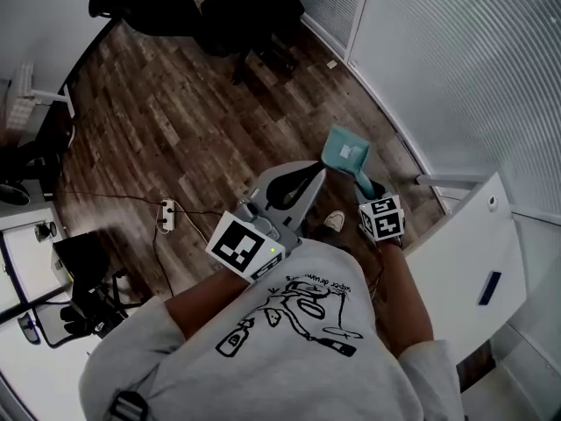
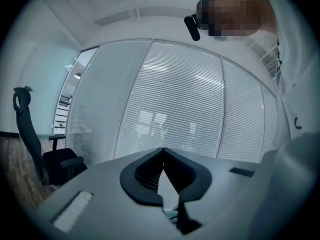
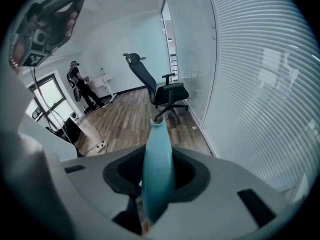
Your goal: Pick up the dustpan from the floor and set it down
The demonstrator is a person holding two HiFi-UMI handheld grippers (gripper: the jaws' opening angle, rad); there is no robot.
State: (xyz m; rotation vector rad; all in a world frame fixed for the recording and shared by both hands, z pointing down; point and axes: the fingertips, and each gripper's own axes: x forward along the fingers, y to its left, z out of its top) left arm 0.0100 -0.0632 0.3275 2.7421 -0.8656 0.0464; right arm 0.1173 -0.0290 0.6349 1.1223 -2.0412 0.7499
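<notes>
A teal dustpan (image 1: 344, 153) hangs above the wooden floor (image 1: 175, 121), held by its handle. My right gripper (image 1: 364, 185) is shut on that handle. In the right gripper view the teal dustpan (image 3: 157, 169) stands edge-on between the jaws of the right gripper (image 3: 159, 151) and hides their tips. My left gripper (image 1: 316, 174) is level beside it, to the dustpan's left and apart from it. In the left gripper view the left gripper (image 2: 163, 150) has its tips together with nothing between them and faces the blinds.
A glass wall with blinds (image 1: 456, 68) runs along the right. A white cabinet (image 1: 473, 244) stands close at the right. Two black office chairs (image 1: 245, 16) stand at the far end. A power strip (image 1: 166, 213) with a cable lies on the floor at left. A person (image 3: 82, 86) stands far off.
</notes>
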